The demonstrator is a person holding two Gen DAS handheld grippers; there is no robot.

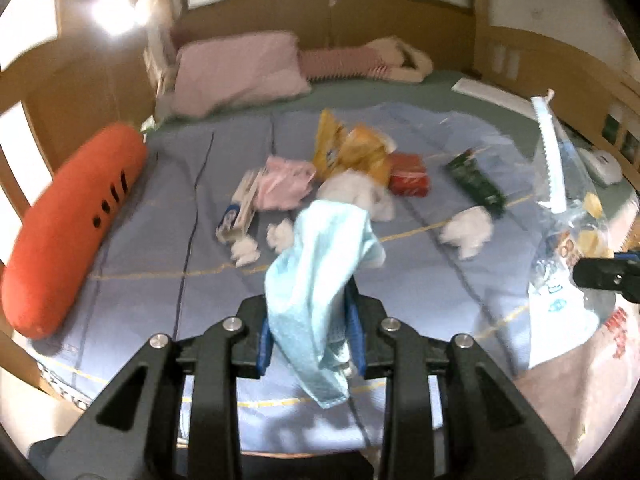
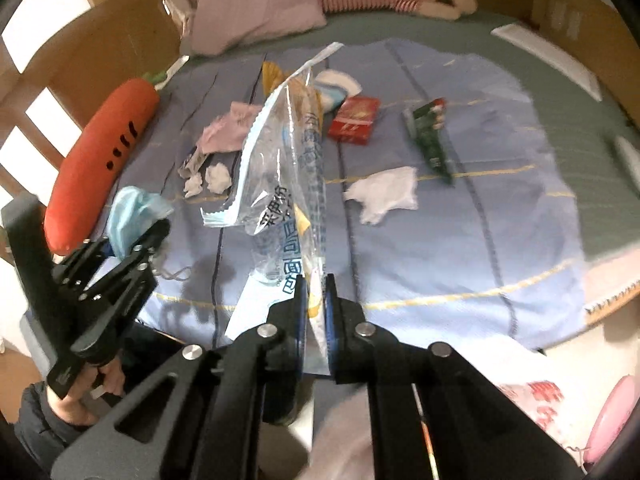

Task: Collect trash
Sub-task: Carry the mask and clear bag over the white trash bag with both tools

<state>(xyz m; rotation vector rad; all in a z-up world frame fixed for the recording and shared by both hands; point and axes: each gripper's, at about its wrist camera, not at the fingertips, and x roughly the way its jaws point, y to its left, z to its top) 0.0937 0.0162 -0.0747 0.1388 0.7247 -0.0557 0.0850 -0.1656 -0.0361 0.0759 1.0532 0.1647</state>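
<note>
A light blue mask (image 1: 320,276) is pinched between the blue pads of the left gripper (image 1: 310,336), its jaws drawn narrow on the fabric, which drapes up and over and hangs below them. In the right wrist view the same mask (image 2: 130,216) is seen bunched at the left gripper (image 2: 132,240), held above the near left part of the blanket (image 2: 460,248).

A clear bag (image 2: 280,168) (printed with blue characters, zigzag-edged at the top) is clamped at its lower edge by the right gripper (image 2: 316,312), whose jaws are nearly closed on it; the bag stands upright above the blanket with wrappers inside. In the left wrist view the bag (image 1: 560,200) is seen at the right, by the right gripper (image 1: 600,276).

Loose on the blanket lie a red box (image 2: 354,120), a green tube (image 2: 430,136), a white tissue (image 2: 384,194), a pink wrapper (image 2: 228,128), small tissue wads (image 2: 216,176) and a yellow packet (image 1: 352,148). A carrot plush (image 2: 100,160) lies along the left edge, and a pillow (image 2: 260,4) at the far end.
</note>
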